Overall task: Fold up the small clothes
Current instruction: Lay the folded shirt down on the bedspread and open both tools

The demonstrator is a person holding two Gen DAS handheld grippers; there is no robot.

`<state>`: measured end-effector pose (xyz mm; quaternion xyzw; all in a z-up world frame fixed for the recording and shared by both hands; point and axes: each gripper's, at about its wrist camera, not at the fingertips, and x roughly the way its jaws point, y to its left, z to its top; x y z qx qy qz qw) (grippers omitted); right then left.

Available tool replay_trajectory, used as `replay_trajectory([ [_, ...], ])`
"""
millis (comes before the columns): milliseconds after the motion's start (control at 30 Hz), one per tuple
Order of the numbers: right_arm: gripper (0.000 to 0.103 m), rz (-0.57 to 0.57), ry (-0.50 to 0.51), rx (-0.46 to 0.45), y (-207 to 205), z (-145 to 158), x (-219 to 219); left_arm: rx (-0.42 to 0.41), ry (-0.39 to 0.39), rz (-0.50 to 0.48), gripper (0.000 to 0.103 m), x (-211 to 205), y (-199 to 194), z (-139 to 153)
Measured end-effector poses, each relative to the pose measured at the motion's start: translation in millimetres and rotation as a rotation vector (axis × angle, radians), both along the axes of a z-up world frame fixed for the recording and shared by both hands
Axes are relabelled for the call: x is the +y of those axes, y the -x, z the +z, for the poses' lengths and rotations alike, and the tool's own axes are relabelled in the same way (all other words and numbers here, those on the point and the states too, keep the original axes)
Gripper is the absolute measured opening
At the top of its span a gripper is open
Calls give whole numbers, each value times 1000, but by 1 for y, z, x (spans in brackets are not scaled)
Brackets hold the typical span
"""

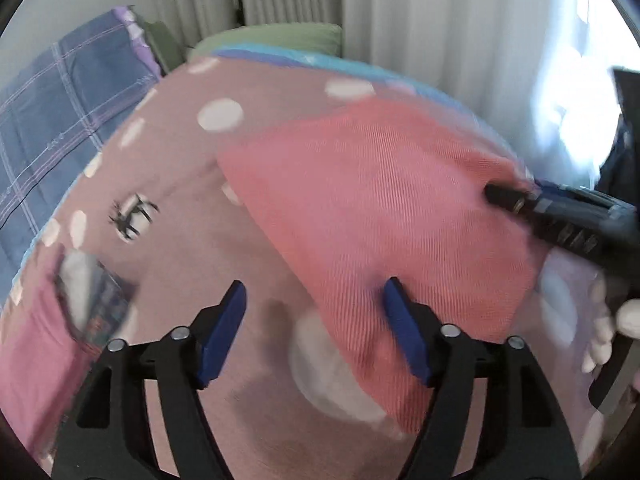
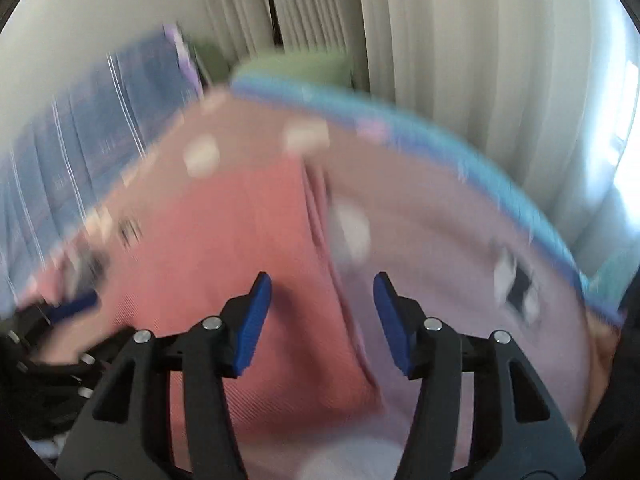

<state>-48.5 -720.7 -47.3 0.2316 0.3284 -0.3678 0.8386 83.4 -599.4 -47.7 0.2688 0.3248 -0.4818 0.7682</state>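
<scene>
A salmon-pink ribbed cloth (image 1: 380, 216) lies flat on a dusty-pink bedspread (image 1: 172, 152) with white dots. My left gripper (image 1: 316, 284) hovers open over the cloth's near-left edge, its right pad above the fabric and its left pad above the bedspread, nothing pinched. In the right wrist view my right gripper (image 2: 322, 276) is open above the same cloth's (image 2: 224, 248) right edge, with nothing between its blue pads. The right gripper's fingers (image 1: 512, 196) show at the cloth's far-right corner. The left gripper's fingers (image 2: 72, 306) appear blurred at the cloth's left side.
A blue plaid cover (image 1: 60, 120) lies at the left and a green pillow (image 1: 276, 40) at the back before pale curtains (image 1: 420, 20). A darker pink garment (image 1: 32, 352) sits at the near left. A light-blue blanket edge (image 2: 460, 152) borders the bedspread. A gloved hand (image 1: 600, 332) shows at the right.
</scene>
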Motion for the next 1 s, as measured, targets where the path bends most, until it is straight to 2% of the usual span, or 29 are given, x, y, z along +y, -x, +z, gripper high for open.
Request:
replay_trajectory([
  [67, 59, -12, 13, -74, 13, -18, 8, 11, 31, 11, 74, 5, 7, -1],
  [167, 61, -35, -33, -123, 31, -23, 13, 85, 50, 25, 74, 16, 9, -2],
  [333, 61, -18, 8, -52, 48, -18, 42, 87, 73, 25, 75, 42, 19, -9],
  [400, 71, -9, 24, -23, 55, -12, 59, 86, 88, 28, 76, 54, 29, -6],
  [467, 75, 20, 62, -66, 72, 1, 87, 95, 105, 18, 78, 67, 41, -3],
  [500, 77, 26, 88, -86, 80, 6, 99, 85, 131, 9, 78, 78, 49, 0],
  [567, 91, 8, 174, -121, 99, 21, 131, 53, 172, -2, 78, 96, 62, 7],
  [700, 99, -64, 310, -184, 130, 48, 183, 44, 275, -3, 88, 140, 87, 27],
  [767, 99, -34, 301, -203, 140, 59, 202, 39, 316, 10, 92, 161, 97, 36],
  [867, 99, 25, 281, -211, 149, 73, 228, -14, 370, 39, 98, 192, 114, 52],
  [1000, 101, 6, 293, -248, 167, 86, 258, -140, 386, 129, 102, 230, 143, 71],
])
